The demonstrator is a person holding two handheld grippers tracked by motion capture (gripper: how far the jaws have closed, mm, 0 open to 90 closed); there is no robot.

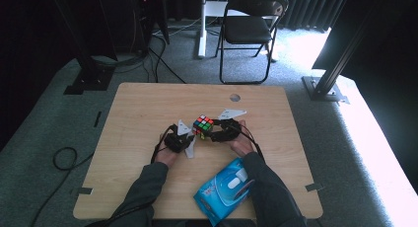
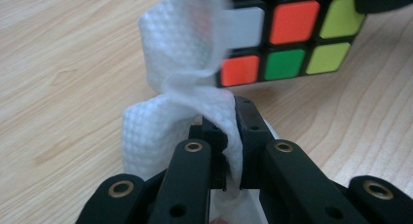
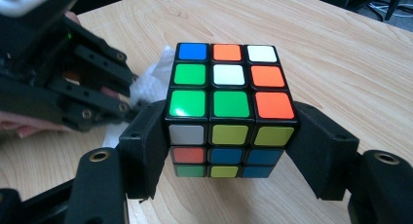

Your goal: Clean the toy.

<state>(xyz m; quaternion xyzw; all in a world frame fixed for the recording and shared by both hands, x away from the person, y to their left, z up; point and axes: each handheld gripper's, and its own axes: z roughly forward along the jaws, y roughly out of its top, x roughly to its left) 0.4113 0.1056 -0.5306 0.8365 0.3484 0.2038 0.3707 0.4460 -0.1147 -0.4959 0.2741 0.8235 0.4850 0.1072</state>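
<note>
The left gripper's [image 2: 233,136] fingers are pinching one white wipe [image 2: 180,68], which is touching one cube [image 2: 287,36]. The right gripper's [image 3: 229,141] fingers are clamping that cube [image 3: 226,107] by two opposite sides, just above the wooden surface [image 1: 148,108]. One blue wipe pack [image 1: 224,190] is lying near the surface's front edge, under the right sleeve [image 1: 271,192]
</note>
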